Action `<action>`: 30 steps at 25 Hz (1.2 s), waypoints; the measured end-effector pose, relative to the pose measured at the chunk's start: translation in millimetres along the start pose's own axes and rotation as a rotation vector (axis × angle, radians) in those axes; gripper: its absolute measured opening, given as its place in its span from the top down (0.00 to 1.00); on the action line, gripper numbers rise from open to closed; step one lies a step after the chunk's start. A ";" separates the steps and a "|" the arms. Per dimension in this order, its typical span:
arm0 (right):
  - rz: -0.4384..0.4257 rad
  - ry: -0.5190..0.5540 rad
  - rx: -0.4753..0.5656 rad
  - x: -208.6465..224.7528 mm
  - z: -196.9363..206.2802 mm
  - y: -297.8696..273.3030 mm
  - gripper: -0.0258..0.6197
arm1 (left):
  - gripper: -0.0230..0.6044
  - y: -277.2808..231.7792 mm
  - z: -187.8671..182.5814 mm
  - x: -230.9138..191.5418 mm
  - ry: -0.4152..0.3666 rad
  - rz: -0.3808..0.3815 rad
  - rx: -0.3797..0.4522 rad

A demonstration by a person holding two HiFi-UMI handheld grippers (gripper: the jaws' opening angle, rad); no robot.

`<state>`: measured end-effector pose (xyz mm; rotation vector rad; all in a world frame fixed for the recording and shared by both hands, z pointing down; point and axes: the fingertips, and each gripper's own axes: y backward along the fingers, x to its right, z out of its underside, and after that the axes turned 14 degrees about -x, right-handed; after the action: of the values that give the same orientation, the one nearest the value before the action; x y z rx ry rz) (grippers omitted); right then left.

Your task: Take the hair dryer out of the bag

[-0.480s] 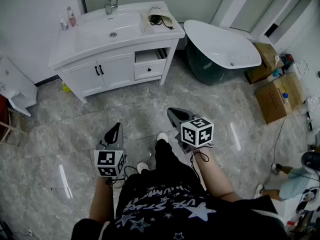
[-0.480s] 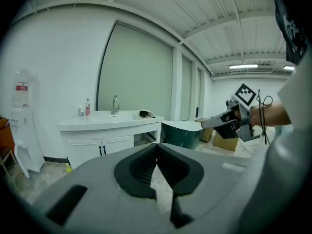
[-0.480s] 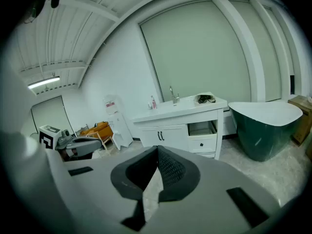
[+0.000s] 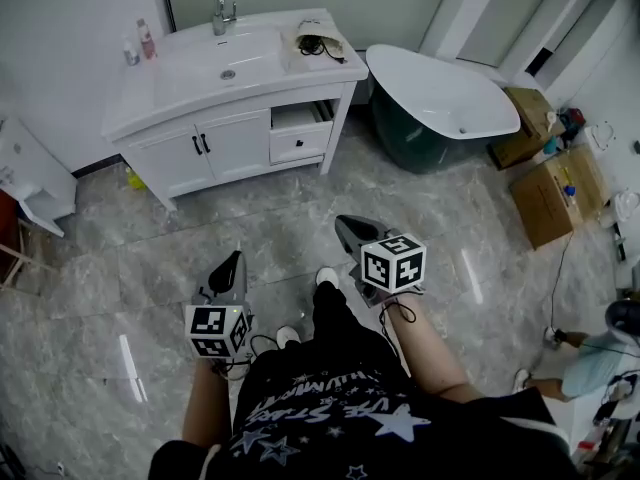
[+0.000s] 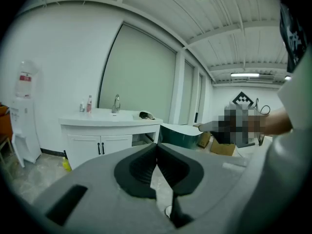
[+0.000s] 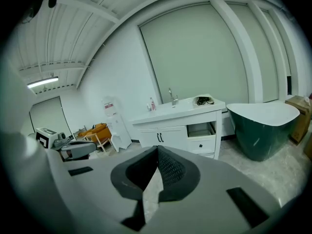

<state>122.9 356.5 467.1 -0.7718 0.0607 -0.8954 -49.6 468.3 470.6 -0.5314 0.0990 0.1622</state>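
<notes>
Left gripper (image 4: 236,258): fingers shut tip to tip, nothing held. Right gripper (image 4: 341,222): same, closed and empty. Bag (image 4: 332,30), dark item inside, lies on vanity surface (image 4: 335,66), upper centre, well apart from both.

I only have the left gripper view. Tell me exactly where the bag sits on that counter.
Observer: In the head view, the bag lies on the right end of the vanity top, right of the basin, with something black and corded showing in it.
Operator: Report the right gripper; it is masked on my screen.
Observer: The right gripper has its jaws together with nothing between them.
Operator: Give me our standoff from the vanity.
Observer: From above, the left gripper and the right one both hang over the floor, well short of the vanity, with a stretch of floor in between.
</notes>
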 end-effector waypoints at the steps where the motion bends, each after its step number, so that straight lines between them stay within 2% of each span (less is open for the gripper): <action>1: 0.004 -0.001 0.005 -1.9 -1.2 -0.7 0.96 | 0.93 1.4 1.9 -2.7 0.008 -0.002 -0.004; 6: 0.012 0.018 0.031 -6.3 -10.3 -4.0 0.96 | 0.93 -1.7 -2.0 -13.8 -0.006 -0.015 -0.022; 9: 0.014 -0.013 0.049 2.4 -16.4 -7.0 0.96 | 0.92 -13.6 -7.6 -16.4 -0.015 -0.023 -0.025; 10: 0.004 -0.021 0.052 4.8 -18.6 -9.3 0.94 | 0.92 -18.5 -9.4 -17.1 -0.020 -0.028 -0.023; 11: -0.011 -0.027 0.054 7.0 -20.9 -12.2 0.84 | 0.91 -23.9 -11.1 -17.6 -0.022 -0.029 -0.021; 12: -0.024 -0.032 0.057 9.5 -23.7 -15.7 0.74 | 0.83 -29.9 -12.6 -18.0 -0.020 -0.026 -0.019; 13: -0.032 -0.036 0.061 12.9 -26.8 -19.7 0.71 | 0.68 -36.1 -13.7 -18.7 -0.015 -0.021 -0.019; 14: -0.033 -0.040 0.066 17.3 -30.0 -24.5 0.67 | 0.59 -42.3 -14.3 -20.2 -0.010 -0.017 -0.022; 18: -0.029 -0.065 0.057 42.0 -43.6 -53.9 0.50 | 0.52 -69.2 -15.8 -32.6 0.011 -0.012 -0.057; 23: -0.058 -0.107 0.069 90.1 -84.6 -93.9 0.47 | 0.48 -121.2 -40.1 -56.6 0.036 -0.038 -0.086; 30: -0.094 -0.128 0.073 173.2 -159.6 -137.4 0.47 | 0.48 -210.8 -109.3 -71.9 0.022 -0.063 -0.095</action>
<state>84.2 87.0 481.2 -0.7674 -0.1216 -0.9302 -88.1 224.0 491.1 -0.6306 0.0964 0.0995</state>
